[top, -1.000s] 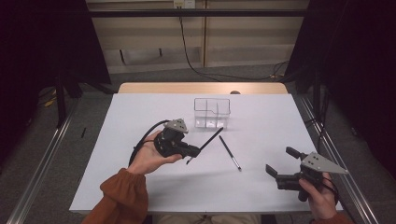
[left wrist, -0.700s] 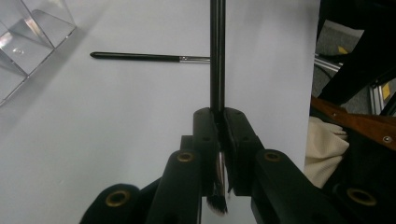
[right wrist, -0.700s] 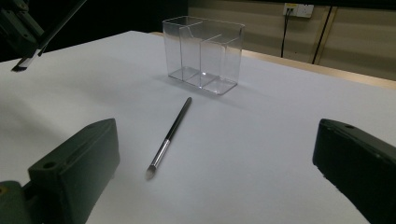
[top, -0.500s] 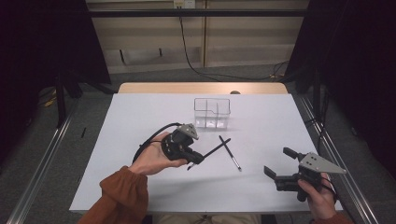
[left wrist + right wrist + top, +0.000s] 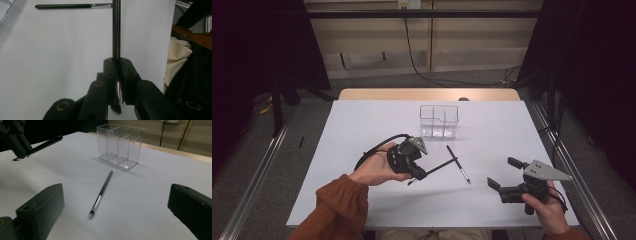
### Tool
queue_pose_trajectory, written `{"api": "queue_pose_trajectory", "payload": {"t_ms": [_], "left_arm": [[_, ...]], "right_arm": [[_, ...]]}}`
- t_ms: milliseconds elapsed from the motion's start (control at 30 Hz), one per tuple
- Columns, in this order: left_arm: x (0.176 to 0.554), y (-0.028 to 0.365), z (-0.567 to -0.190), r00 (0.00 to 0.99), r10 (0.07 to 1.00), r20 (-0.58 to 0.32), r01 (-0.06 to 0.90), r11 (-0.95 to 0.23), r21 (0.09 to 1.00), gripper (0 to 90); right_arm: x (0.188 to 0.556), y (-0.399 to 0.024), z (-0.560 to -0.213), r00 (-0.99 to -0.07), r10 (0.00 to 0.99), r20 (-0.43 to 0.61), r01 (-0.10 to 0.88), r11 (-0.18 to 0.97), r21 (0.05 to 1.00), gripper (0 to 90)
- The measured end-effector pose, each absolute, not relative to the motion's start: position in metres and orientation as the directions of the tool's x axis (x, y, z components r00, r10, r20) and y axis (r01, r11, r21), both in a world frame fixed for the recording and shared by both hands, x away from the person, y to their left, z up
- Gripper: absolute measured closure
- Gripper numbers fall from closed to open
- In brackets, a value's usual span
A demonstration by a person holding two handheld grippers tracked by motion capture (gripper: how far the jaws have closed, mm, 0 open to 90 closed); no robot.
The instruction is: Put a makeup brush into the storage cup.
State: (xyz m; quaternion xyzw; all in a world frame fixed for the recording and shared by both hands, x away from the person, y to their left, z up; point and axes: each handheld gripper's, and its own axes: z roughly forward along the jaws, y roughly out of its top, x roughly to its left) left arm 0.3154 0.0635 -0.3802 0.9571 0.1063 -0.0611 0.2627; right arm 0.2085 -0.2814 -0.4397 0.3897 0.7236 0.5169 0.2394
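Observation:
My left gripper (image 5: 420, 173) (image 5: 117, 61) is shut on a thin black makeup brush (image 5: 439, 167) (image 5: 116, 30), gripped near its bristle end, with the handle pointing away to the right. The handle's far end reaches a second black brush with a silver ferrule (image 5: 458, 163) (image 5: 72, 5) (image 5: 102, 191), which lies flat on the white table. A clear three-part organizer (image 5: 439, 120) (image 5: 120, 145) stands behind them. My right gripper (image 5: 501, 172) (image 5: 116, 192) is open near the front right, its jaws wide and bare, facing the lying brush.
The white table top (image 5: 362, 125) has a wooden strip along its far edge. A person's left sleeve (image 5: 337, 210) comes in at the front left. Metal rails run along both sides of the table.
The left gripper shifted slightly right, and its brush swung down from pointing toward the organizer to lying lower, its handle end now over the lying brush. The right gripper kept still.

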Motion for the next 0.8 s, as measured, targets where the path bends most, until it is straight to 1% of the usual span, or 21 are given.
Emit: {"api": "queue_pose_trajectory", "payload": {"t_ms": [67, 200, 300, 400, 467, 633, 800], "left_arm": [[0.315, 0.063, -0.381, 0.970, 0.169, -0.174, 0.233, -0.847, 0.478, 84.4], [0.315, 0.062, -0.383, 0.970, 0.158, -0.186, 0.228, -0.859, 0.459, 84.5], [0.315, 0.063, -0.383, 0.969, 0.165, -0.186, 0.234, -0.857, 0.459, 84.4], [0.316, 0.064, -0.383, 0.968, 0.167, -0.187, 0.237, -0.856, 0.460, 84.5], [0.316, 0.064, -0.384, 0.968, 0.168, -0.184, 0.235, -0.859, 0.455, 84.5], [0.315, 0.065, -0.385, 0.968, 0.166, -0.187, 0.234, -0.864, 0.446, 84.5], [0.314, 0.063, -0.386, 0.970, 0.155, -0.190, 0.224, -0.876, 0.427, 84.4]], "right_arm": [[0.209, -0.278, -0.439, -0.604, 0.795, 0.045, 0.311, 0.183, 0.933, 1.3], [0.211, -0.270, -0.433, -0.644, 0.764, 0.034, 0.297, 0.210, 0.931, 0.2], [0.215, -0.266, -0.429, -0.650, 0.760, 0.019, 0.306, 0.239, 0.922, 0.7], [0.220, -0.262, -0.424, -0.670, 0.742, 0.036, 0.314, 0.239, 0.919, 0.7], [0.222, -0.260, -0.420, -0.684, 0.729, 0.023, 0.313, 0.265, 0.912, 0.5], [0.233, -0.250, -0.409, -0.734, 0.680, -0.011, 0.281, 0.319, 0.905, 1.5], [0.246, -0.239, -0.406, -0.766, 0.643, -0.011, 0.311, 0.386, 0.868, 1.7]]}}
